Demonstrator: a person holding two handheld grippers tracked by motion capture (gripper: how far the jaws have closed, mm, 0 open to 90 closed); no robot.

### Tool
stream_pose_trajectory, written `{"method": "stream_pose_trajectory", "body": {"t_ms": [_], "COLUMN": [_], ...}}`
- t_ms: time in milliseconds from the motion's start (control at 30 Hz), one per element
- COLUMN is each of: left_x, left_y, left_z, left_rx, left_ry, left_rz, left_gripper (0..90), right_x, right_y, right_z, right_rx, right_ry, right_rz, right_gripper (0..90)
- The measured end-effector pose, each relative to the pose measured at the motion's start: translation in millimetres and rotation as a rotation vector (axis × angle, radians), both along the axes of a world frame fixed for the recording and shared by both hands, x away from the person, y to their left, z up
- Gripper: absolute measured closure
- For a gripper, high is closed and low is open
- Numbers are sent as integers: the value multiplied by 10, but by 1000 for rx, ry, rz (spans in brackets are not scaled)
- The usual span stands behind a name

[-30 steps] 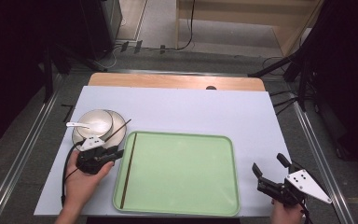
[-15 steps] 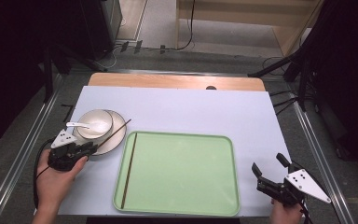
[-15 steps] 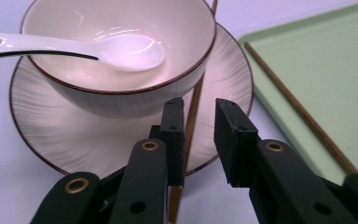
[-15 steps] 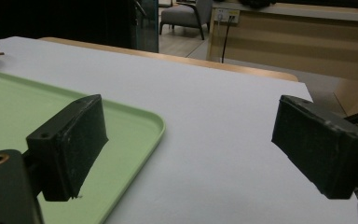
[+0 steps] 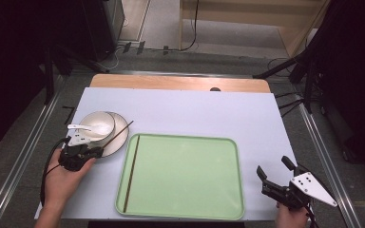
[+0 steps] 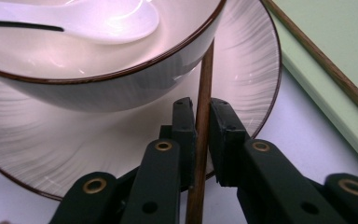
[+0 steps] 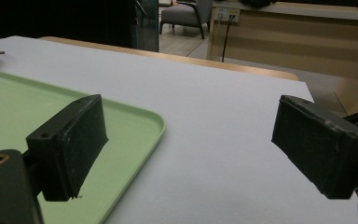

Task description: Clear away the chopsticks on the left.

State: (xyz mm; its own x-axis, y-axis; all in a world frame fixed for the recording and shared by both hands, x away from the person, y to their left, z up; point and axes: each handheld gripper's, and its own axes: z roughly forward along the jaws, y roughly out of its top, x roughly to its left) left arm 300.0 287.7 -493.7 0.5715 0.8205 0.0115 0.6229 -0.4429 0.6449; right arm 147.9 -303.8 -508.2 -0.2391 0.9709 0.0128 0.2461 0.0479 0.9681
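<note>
1. Two chopsticks catalogued: one chopstick (image 5: 131, 173) lying inside the tray (image 5: 185, 209) along its left wall; second chopstick (image 6: 201, 130) left of the tray, resting across the plate (image 5: 116, 137) and passing under the bowl's rim.
2. Left gripper (image 5: 83, 153), left of the tray at the plate's near edge: jaws pressed nearly together around the second chopstick, pinching it low on its shaft.
3. Right gripper (image 5: 274, 179), off the tray's right near corner: jaws spread wide, holding nothing, above bare table (image 5: 266, 123).
4. Bowl (image 5: 97, 126) on the plate, left of the tray, with white spoon (image 5: 88, 128) inside.
5. Step in hand, judged: lifting the pinched chopstick toward the tray beside its mate.
6. Handling advice: grip firm enough to stop the thin stick pivoting; raise clear of the plate before drawing away from the bowl, to avoid tipping it; lay parallel to the first, against the tray's left wall.
</note>
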Motion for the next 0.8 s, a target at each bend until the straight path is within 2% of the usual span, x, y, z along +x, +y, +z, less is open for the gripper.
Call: {"method": "stream_pose_trajectory", "body": {"t_ms": [67, 233, 267, 500, 600, 700, 733, 800], "left_x": [-2, -22, -42, -136, -227, -275, -325, -354], "left_y": [-14, -40, -53, -152, -263, -345, -446, -515], "left_z": [9, 36, 62, 177, 246, 256, 244, 227], "left_rx": [3, 0, -19, -63, -93, -105, -117, -118], "left_ry": [1, -5, 0, 5, 2, -1, -1, 3], "left_rz": [-18, -22, -23, -37, -54, -68, -86, -96], "left_gripper": [840, 849, 849, 850, 851, 850, 850, 850], "right_x": [2, 1, -1, -1, -7, -7, -7, -7], "right_y": [-2, -4, -5, -4, -7, -13, -14, -13], "right_z": [-2, -2, -1, 0, 3, 2, 2, 2], "right_rx": [2, 4, 5, 5, 7, 9, 9, 9], "right_ry": [-1, -1, -1, -1, -3, -5, -5, -5], "right_rz": [1, 0, 0, -1, -3, -3, -3, -3], "right_gripper": [101, 101, 101, 101, 101, 101, 101, 101]}}
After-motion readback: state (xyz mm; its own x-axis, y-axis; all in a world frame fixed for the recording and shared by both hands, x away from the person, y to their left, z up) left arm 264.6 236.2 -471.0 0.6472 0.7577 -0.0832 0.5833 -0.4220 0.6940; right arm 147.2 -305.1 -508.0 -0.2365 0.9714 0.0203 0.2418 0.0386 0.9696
